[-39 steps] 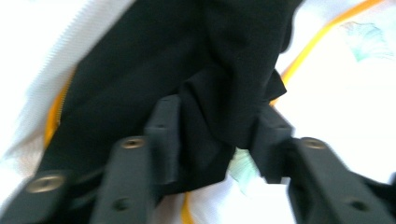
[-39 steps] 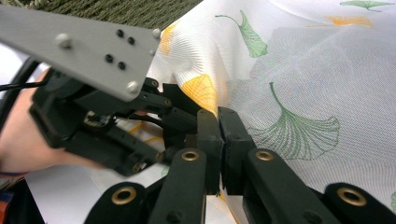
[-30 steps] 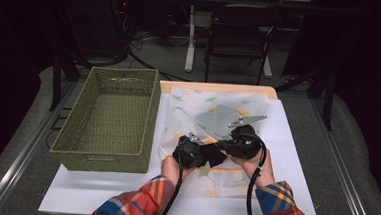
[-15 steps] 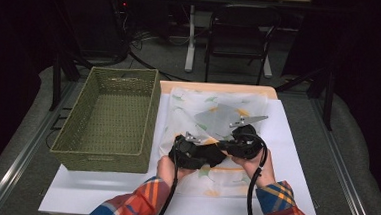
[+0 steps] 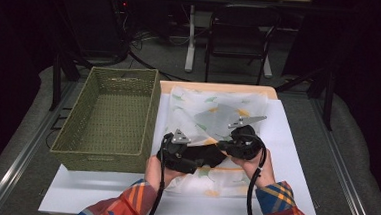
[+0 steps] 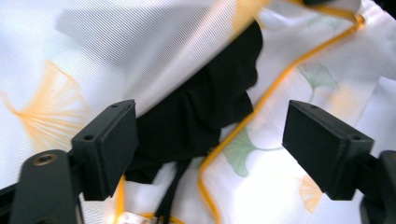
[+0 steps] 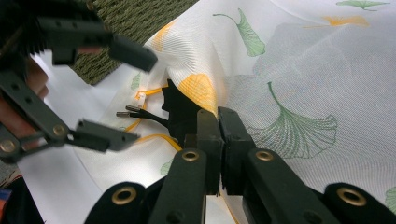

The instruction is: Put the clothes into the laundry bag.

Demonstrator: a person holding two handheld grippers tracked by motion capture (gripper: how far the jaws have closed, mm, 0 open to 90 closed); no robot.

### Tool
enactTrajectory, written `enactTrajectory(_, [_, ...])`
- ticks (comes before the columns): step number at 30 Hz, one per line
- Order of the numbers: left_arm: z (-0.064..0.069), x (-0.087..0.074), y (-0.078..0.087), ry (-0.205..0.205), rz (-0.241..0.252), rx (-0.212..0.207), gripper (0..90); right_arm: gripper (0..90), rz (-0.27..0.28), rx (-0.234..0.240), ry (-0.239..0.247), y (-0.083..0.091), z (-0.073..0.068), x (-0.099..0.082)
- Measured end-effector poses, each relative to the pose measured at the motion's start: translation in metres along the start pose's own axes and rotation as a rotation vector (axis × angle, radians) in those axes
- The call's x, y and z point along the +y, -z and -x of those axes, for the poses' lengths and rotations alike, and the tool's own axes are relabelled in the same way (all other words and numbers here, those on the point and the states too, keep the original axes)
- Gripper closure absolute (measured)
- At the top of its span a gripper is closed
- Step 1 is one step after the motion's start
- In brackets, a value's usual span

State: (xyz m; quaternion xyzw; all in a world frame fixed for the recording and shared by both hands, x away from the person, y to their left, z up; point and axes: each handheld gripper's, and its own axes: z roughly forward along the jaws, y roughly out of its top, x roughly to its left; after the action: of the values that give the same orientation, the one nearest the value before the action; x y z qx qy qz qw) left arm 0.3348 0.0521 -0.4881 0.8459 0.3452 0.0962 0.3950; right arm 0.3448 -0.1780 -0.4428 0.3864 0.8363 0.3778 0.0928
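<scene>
A person's forearms in plaid sleeves come in from the near edge of a white table (image 5: 296,144), each hand holding a black two-jaw gripper. The left gripper (image 5: 203,161) sits just beside the near right corner of a basket, and its jaws have just been opening. They now stand wide apart, with nothing pressed between the pads. In the left gripper view a black cloth (image 6: 205,112) lies below and between the spread jaws, tucked inside a sheer white mesh bag (image 6: 140,42) printed with orange and green ginkgo leaves. An orange drawstring (image 6: 261,102) runs along the bag's edge.

The right gripper (image 5: 226,146) is just to the right, its jaws together, clamped on the mesh bag where the black cloth shows at the bag's mouth. In the right gripper view the two jaws meet with the bag fabric pinched between them. A black cord with metal tips (image 7: 140,113) trails out of the black cloth toward the open left gripper.

Farther back, the rest of the mesh bag lies spread flat over the white surface, reaching to the table's far edge. To its left stands an olive green woven basket (image 5: 107,117), rectangular, touching the bag's side. Beyond the table are a dark floor with cables and a chair (image 5: 237,40).
</scene>
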Motion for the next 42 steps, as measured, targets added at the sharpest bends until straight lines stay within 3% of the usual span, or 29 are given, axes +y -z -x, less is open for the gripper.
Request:
enactTrajectory(6, [-0.009, 0.004, -0.008, -0.011, -0.007, 0.055, 16.1, 89.2, -0.002, 0.003, -0.004, 0.001, 0.0, 0.0])
enactTrajectory(10, [-0.014, 0.006, -0.017, -0.002, -0.014, 0.08, 23.4, 89.2, -0.001, 0.006, 0.001, 0.001, -0.001, 0.001])
enactTrajectory(16, [-0.014, 0.009, -0.027, -0.02, -0.023, 0.113, 48.3, 89.2, -0.002, 0.01, -0.001, 0.001, 0.001, 0.0])
enactTrajectory(20, [-0.015, 0.009, -0.027, -0.034, -0.003, 0.103, 69.0, 89.2, -0.004, 0.012, 0.008, 0.002, 0.001, 0.0])
enactTrajectory(25, [-0.014, 0.009, -0.027, -0.056, -0.01, 0.083, 86.6, 89.2, -0.01, 0.018, 0.01, 0.0, 0.001, -0.001])
enactTrajectory(33, [-0.012, 0.009, -0.015, -0.085, -0.024, 0.06, 88.4, 89.2, -0.013, 0.021, 0.013, 0.004, -0.001, -0.003])
enactTrajectory(42, [-0.015, 0.001, -0.002, -0.091, -0.03, 0.015, 88.4, 89.2, -0.027, 0.034, 0.026, 0.001, -0.003, -0.005])
